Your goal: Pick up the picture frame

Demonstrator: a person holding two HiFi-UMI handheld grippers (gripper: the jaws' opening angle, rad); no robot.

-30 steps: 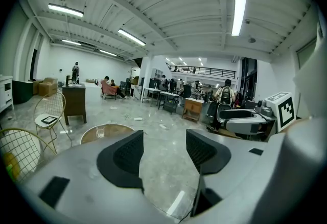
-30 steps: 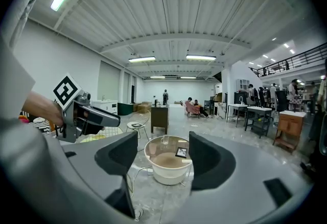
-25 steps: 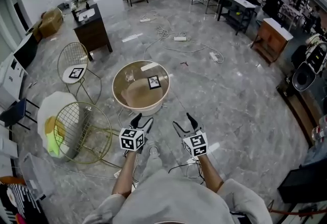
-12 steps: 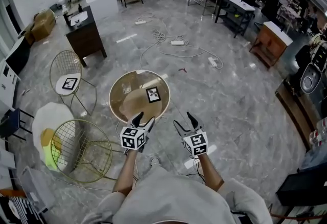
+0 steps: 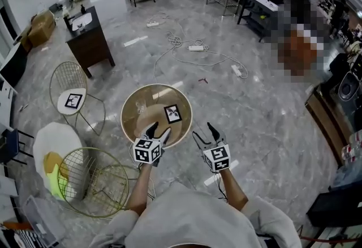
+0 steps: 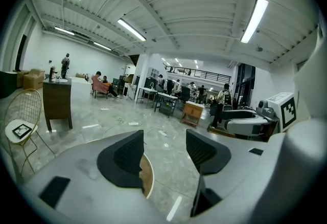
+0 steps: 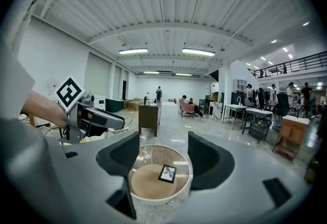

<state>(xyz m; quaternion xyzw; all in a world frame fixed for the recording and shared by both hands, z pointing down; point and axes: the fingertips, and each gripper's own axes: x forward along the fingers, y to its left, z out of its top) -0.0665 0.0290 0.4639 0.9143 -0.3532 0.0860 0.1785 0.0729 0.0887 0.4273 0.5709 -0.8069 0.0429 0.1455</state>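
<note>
Leftmost, a wire chair (image 5: pixel 93 182) stood beside the round table (image 5: pixel 125 122). Right of the table's centre, the picture frame (image 5: pixel 172 114) lay flat, its dark border around a pale print too small to read. From the head view it looked nearly square. From the right gripper view its longer side ran away from the gripper, the far end slanting slightly right. The left gripper (image 5: pixel 159 129) hovered over the table's near rim, jaws apart and empty, covering part of that rim. Its own view caught only a sliver of tabletop. The right gripper (image 5: pixel 202 132), likewise spread with nothing held, hung just right of the table.
</note>
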